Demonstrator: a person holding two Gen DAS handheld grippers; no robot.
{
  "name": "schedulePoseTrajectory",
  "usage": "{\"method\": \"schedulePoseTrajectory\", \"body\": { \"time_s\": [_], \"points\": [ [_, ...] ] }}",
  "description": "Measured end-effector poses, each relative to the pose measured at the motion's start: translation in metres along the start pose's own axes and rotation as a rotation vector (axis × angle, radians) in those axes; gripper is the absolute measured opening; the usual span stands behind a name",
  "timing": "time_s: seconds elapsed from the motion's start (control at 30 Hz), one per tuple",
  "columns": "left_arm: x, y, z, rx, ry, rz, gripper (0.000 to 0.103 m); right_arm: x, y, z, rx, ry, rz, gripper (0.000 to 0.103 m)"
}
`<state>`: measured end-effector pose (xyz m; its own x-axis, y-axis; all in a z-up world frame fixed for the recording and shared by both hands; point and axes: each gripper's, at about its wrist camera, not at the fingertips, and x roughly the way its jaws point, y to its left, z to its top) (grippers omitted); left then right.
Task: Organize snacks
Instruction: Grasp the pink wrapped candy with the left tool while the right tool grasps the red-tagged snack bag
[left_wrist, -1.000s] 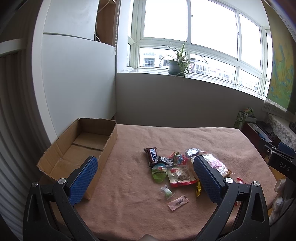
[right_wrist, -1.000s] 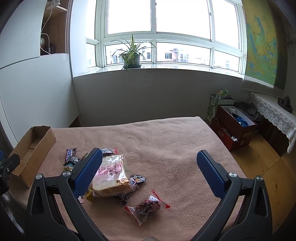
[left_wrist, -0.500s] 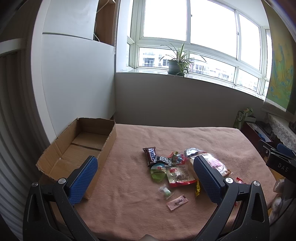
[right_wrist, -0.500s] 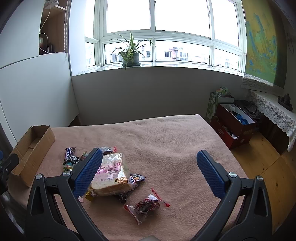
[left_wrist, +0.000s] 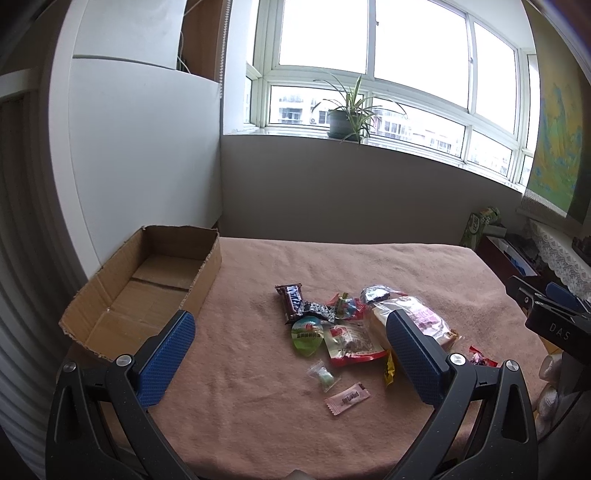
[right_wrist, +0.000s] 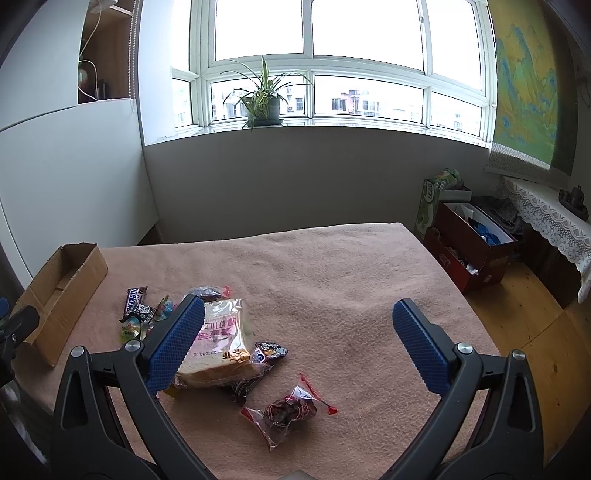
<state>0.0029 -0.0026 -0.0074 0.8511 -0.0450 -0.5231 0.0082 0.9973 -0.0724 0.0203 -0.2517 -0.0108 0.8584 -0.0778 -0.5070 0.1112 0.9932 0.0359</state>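
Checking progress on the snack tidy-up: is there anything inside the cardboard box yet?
No, the cardboard box shows only its bare bottom flaps, and the snacks, like the Snickers bar, lie on the blanket.

"DAS" on the right gripper (left_wrist: 554, 325); "2025.09.05" on the bread bag (right_wrist: 218, 343), digits unsure.

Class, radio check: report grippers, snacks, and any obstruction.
Left gripper open, empty. Right gripper open, empty. Snacks, bagged bread included, loose on blanket; cardboard box empty. Nothing blocking.
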Motion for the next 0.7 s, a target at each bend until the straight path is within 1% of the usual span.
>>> {"method": "schedulePoseTrajectory", "body": {
  "time_s": [0.07,0.17,0.3,0.43,0.5,0.53,0.57,0.6,0.7],
  "points": [
    [0.003,0.0,-0.001,-0.007,0.01,-0.015,0.102,0.004,-0.005,-0.002,0.013,0.011,0.022,0.103],
    [0.008,0.0,-0.005,-0.014,0.032,-0.038,0.096,0.013,-0.016,-0.004,0.054,0.04,0.068,0.103],
    [0.016,0.002,-0.009,-0.034,0.066,-0.064,0.09,0.025,-0.036,-0.008,0.145,0.099,0.15,0.103],
    [0.022,0.004,-0.014,-0.051,0.099,-0.097,0.08,0.033,-0.053,-0.012,0.211,0.139,0.201,0.103],
    [0.025,0.006,-0.017,-0.061,0.115,-0.111,0.079,0.037,-0.06,-0.016,0.229,0.164,0.215,0.103],
    [0.026,0.006,-0.019,-0.059,0.121,-0.114,0.076,0.038,-0.061,-0.018,0.233,0.173,0.217,0.102],
    [0.027,0.007,-0.021,-0.056,0.128,-0.118,0.072,0.039,-0.063,-0.02,0.235,0.185,0.222,0.097],
    [0.028,0.007,-0.022,-0.052,0.135,-0.123,0.071,0.04,-0.065,-0.023,0.235,0.201,0.226,0.095],
    [0.032,0.009,-0.03,-0.05,0.167,-0.14,0.069,0.04,-0.067,-0.032,0.233,0.246,0.232,0.094]
  ]
}}
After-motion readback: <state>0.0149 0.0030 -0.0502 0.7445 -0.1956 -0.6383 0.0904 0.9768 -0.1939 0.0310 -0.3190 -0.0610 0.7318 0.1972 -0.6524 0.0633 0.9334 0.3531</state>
